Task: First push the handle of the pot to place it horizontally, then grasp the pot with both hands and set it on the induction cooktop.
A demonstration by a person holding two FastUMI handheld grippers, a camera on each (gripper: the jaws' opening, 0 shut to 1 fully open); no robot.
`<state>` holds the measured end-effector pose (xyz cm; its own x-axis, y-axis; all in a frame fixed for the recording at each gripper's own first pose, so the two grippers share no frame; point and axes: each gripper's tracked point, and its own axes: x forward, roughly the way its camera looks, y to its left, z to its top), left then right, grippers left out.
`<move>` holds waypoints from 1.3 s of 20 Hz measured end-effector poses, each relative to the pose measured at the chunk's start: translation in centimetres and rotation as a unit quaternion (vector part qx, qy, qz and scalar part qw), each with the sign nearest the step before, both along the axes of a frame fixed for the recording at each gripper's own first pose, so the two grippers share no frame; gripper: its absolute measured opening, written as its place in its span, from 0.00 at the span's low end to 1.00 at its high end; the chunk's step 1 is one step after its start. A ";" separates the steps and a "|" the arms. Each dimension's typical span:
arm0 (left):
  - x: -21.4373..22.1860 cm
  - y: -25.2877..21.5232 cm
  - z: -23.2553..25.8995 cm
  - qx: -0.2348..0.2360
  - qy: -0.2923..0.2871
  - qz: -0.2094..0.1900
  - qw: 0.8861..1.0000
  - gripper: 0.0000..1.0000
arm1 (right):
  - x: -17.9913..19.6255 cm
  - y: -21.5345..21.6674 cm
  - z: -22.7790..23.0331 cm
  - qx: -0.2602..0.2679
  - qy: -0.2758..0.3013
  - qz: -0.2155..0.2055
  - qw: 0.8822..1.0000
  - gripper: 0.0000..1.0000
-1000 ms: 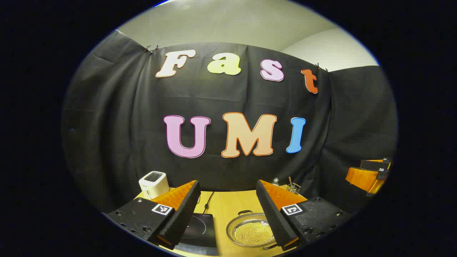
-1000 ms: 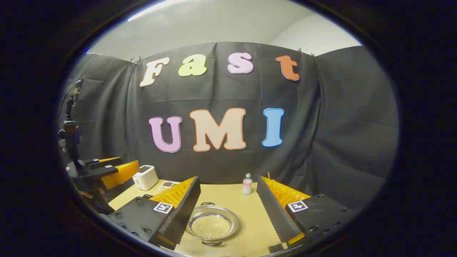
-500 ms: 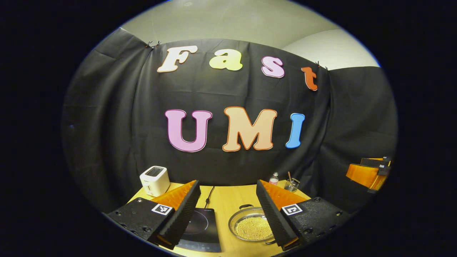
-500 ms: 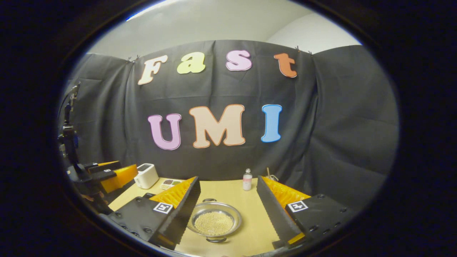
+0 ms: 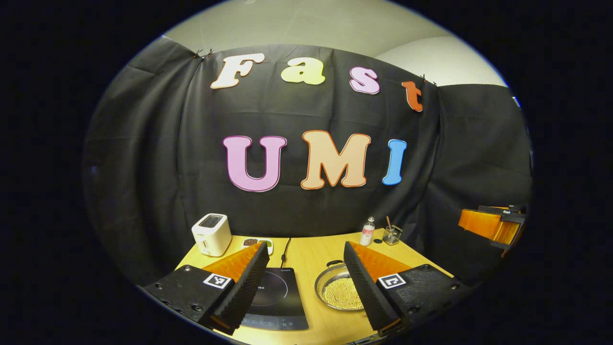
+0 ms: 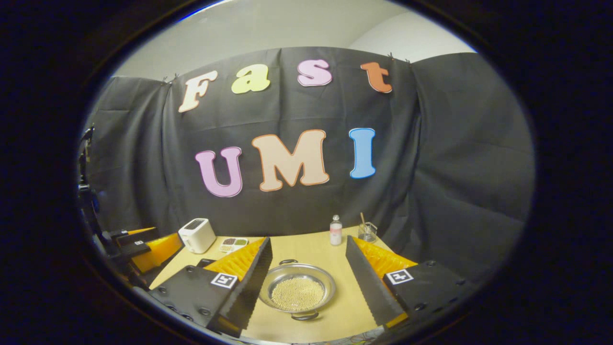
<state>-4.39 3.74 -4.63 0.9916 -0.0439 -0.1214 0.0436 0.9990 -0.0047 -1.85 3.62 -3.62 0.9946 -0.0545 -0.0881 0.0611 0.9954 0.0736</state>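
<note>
Seemingly rigid, slick and loaded with loose beads, the metal pot [image 6: 297, 288] is best gripped by its small handles [image 6: 304, 316], both grippers [image 6: 306, 292] [image 5: 302, 287] being held spread and empty

The bench [image 6: 311, 249] is pale yellow wood. The pot [image 6: 297, 291] is shiny silver, heaped with small golden beads [image 6: 297, 293]. At nine o'clock of it, the induction cooktop [image 5: 275, 299] is glossy black with thin ring markings. The toaster [image 5: 211, 234] is white. The small bottle [image 6: 336, 230] is clear with a pinkish label.
</note>
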 end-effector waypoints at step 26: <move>-1.7 8.8 -6.5 -0.015 0.075 0.129 0.989 0.94 | 6.3 9.7 -22.8 0.171 0.272 0.140 0.937 0.02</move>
